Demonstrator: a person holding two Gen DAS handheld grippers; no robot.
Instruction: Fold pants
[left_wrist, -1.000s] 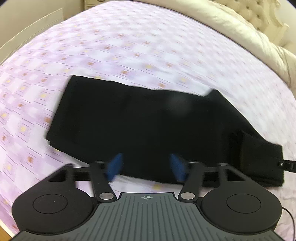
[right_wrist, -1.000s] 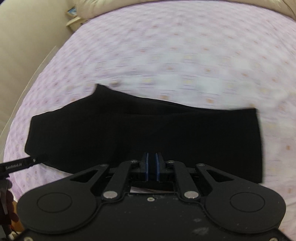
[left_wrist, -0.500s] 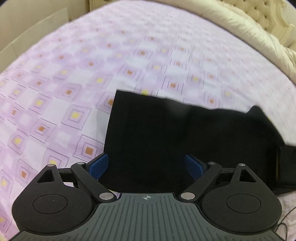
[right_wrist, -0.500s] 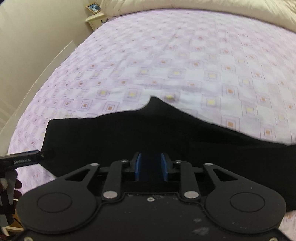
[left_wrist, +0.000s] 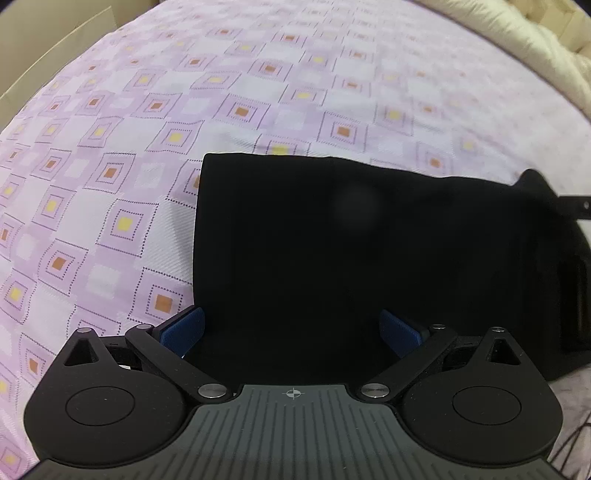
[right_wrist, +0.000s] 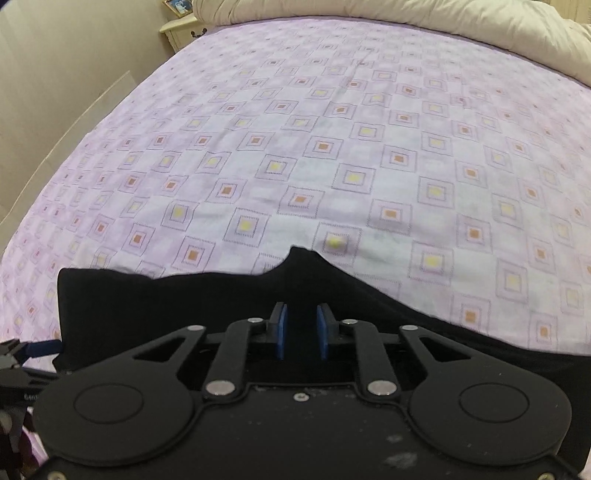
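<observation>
The bed (right_wrist: 332, 122) is covered by a lilac sheet with small yellow and orange squares, and a cream duvet (right_wrist: 424, 26) is bunched along its far edge. The black pants (left_wrist: 351, 251) are laid flat near the bed's near edge, apparently folded once lengthwise.

The left tool (left_wrist: 291, 330) is spread wide over the cloth's squared-off end, with nothing held. The right tool (right_wrist: 300, 326) is parted narrowly above the pants (right_wrist: 184, 306); nothing is seen to be gripped.

The step in hand is judged to be a fresh grasp for the next fold; the end must be pinched through all layers.

A second earlier the right tool was closed and the left was narrower.
</observation>
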